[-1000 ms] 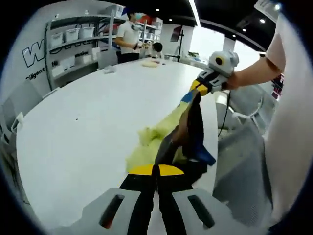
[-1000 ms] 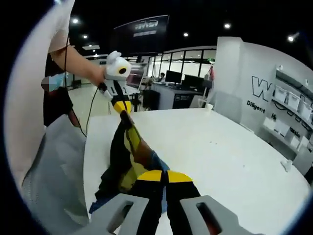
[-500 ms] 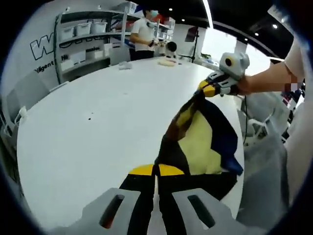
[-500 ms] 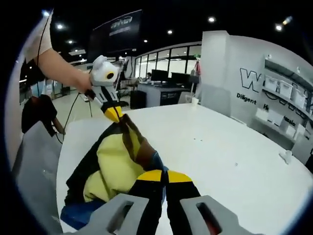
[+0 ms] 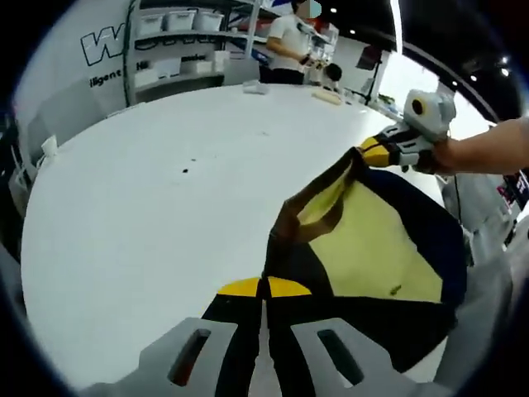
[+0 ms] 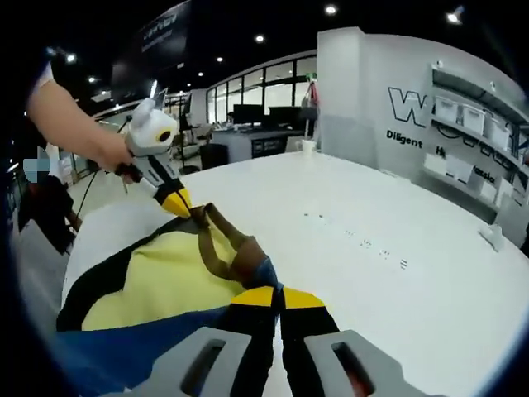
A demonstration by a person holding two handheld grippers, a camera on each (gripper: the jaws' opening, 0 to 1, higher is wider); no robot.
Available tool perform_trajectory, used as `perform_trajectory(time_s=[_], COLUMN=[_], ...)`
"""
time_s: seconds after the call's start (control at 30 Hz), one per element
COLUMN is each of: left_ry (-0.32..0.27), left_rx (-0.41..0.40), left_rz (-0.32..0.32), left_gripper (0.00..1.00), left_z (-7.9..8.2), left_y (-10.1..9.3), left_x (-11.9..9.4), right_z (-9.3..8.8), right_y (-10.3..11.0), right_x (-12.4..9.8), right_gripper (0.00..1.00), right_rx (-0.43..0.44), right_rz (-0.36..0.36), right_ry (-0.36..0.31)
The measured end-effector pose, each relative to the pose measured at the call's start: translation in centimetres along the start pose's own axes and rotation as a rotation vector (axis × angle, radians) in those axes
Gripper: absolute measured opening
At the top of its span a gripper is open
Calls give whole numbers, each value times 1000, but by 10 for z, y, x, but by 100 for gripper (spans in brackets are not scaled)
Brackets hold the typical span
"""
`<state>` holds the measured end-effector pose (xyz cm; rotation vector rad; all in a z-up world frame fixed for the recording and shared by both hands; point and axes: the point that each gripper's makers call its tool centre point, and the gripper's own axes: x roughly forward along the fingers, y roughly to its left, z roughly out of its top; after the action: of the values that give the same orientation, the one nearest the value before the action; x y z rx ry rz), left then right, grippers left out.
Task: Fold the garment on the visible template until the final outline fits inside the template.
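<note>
A garment [image 5: 372,248] of yellow, black, brown and blue cloth hangs stretched between my two grippers above a white table [image 5: 149,207]. My left gripper [image 5: 264,285] is shut on one corner of the garment at the bottom of the left gripper view. The right gripper [image 5: 374,151], held by a hand, pinches the far corner there. In the right gripper view my right gripper [image 6: 277,295] is shut on the garment [image 6: 157,281], and the left gripper [image 6: 178,201] grips its far corner. No template outline is visible on the table.
Shelves [image 5: 178,37] with white bins line the far wall. A person [image 5: 289,50] stands at the table's far end by small items [image 5: 326,97]. Desks with monitors [image 6: 264,124] stand behind. Grey chairs [image 5: 488,223] sit near the table edge.
The grippers have moved apart and out over the table, spreading the bunched garment into a wide flat panel. Both cameras swung, so the room shifted in each view.
</note>
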<state>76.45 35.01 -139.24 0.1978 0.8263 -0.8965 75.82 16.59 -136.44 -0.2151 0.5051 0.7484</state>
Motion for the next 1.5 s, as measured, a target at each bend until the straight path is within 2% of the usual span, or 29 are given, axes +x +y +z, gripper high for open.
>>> perform_trajectory(time_s=[0.37,0.43,0.7,0.97,1.1,1.17,1.23,1.33,1.5], left_ry=[43,46,42,31,26,18,1,-9,-26], left_rx=[2,-25,-47,-59,-88,-95,-117,-91,-92], left_rz=[87,98,112,131,165,185,164,154,136], left_gripper=[0,0,1,2,11,11,11,13,13], left_z=[4,4,9,12,11,12,15,16,11], left_y=[25,29,31,34,42,45,38,29,12], left_x=[26,29,35,32,27,22,18,11,4], right_z=[-20,-24,-24,-21,-20,-22,-25,-28,-39], right_y=[-31,-34,-42,-43,-47,-46,-40,-30,-19], right_x=[29,34,41,43,39,35,29,18,0], right_gripper=[0,0,0,0,7,14,14,13,14], right_rx=[57,70,75,84,96,111,111,97,103], right_rz=[-70,-76,-92,-99,-119,-124,-106,-92,-86], right_ry=[77,95,127,120,120,126,135,121,127])
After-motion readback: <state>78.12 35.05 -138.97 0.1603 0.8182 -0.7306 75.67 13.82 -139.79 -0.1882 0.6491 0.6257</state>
